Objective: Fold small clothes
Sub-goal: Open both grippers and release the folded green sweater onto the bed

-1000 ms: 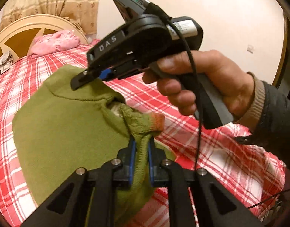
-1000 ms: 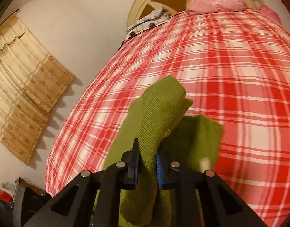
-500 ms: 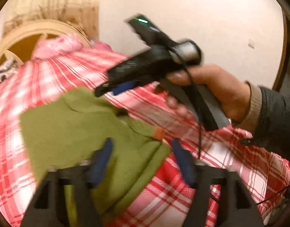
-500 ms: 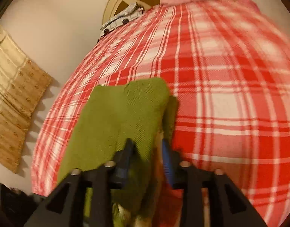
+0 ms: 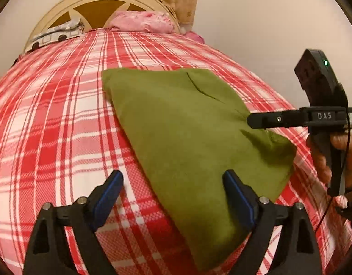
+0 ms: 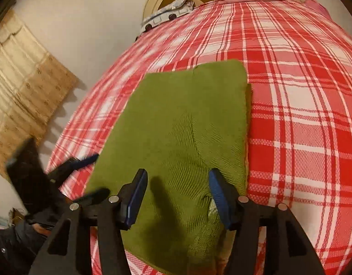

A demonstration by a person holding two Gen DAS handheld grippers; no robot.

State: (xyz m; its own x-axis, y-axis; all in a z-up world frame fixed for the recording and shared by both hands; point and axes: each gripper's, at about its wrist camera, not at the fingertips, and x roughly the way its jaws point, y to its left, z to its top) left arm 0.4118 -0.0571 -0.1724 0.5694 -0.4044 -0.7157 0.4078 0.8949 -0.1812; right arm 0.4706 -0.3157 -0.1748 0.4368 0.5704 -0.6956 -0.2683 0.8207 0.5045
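A green knit garment [image 5: 187, 133] lies folded flat on the red plaid bedspread [image 5: 61, 119]; it also shows in the right wrist view [image 6: 182, 133]. My left gripper [image 5: 173, 194] is open and empty, above the garment's near edge. My right gripper [image 6: 176, 197] is open and empty, just above the garment's near end. The right gripper shows from the side in the left wrist view [image 5: 251, 120], over the garment's right edge. The left gripper shows blurred at the lower left of the right wrist view [image 6: 93, 174].
A pink pillow [image 5: 141, 21] and a patterned cloth [image 5: 54, 36] lie against the cream headboard [image 5: 100, 0] at the far end. A beige curtain [image 6: 20, 87] hangs on the wall to the left. The bedspread [image 6: 302, 114] extends to the right of the garment.
Both grippers were shut on the lifted green garment a second ago. They have opened and let it go, and it now lies flat on the bed. Both grippers have pulled back.
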